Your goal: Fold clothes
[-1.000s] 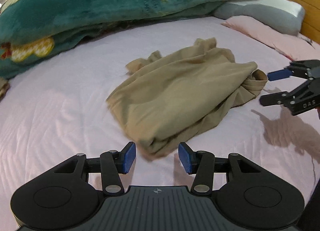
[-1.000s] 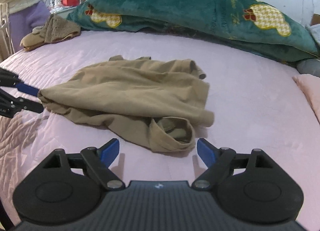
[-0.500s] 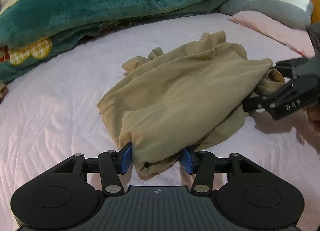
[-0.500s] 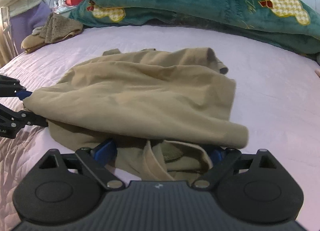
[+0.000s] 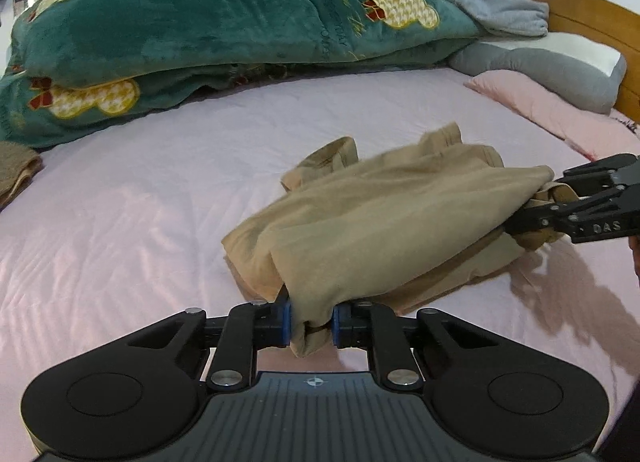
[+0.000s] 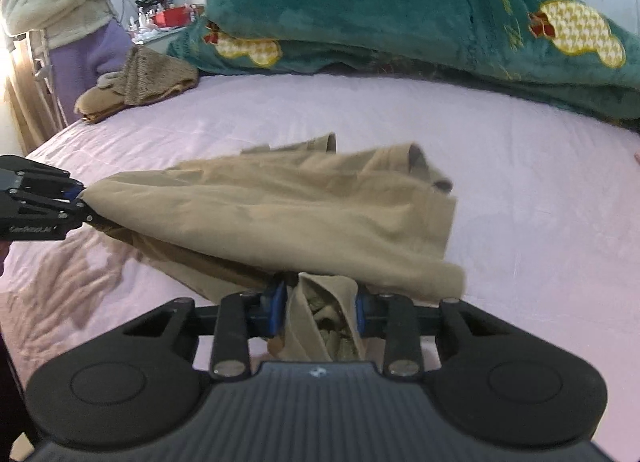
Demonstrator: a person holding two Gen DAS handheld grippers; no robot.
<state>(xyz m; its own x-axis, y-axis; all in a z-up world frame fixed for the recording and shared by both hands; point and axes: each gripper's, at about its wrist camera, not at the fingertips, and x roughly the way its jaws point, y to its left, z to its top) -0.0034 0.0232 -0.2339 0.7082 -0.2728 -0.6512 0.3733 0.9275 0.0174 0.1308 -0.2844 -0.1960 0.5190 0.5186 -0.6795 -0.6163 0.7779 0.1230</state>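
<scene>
A tan garment (image 5: 384,218) (image 6: 288,214) hangs stretched between both grippers, just above the pink bedsheet (image 5: 120,222). My left gripper (image 5: 311,327) is shut on one bunched end of it; in the right wrist view that gripper (image 6: 82,204) shows at the left edge, holding the cloth. My right gripper (image 6: 320,312) is shut on the other end, where folded layers bunch between the blue pads. It appears in the left wrist view (image 5: 532,214) at the right. The far edge of the garment still droops onto the bed.
A big green blanket (image 5: 208,46) lies along the far side of the bed. Grey and pink pillows (image 5: 548,78) sit by the wooden headboard (image 5: 560,6). A brown folded pile (image 6: 140,82) rests at a bed corner, and a person (image 6: 72,10) stands beside it.
Both grippers moved onto the garment's ends and shut on the cloth. The garment has since been lifted and pulled taut between them.
</scene>
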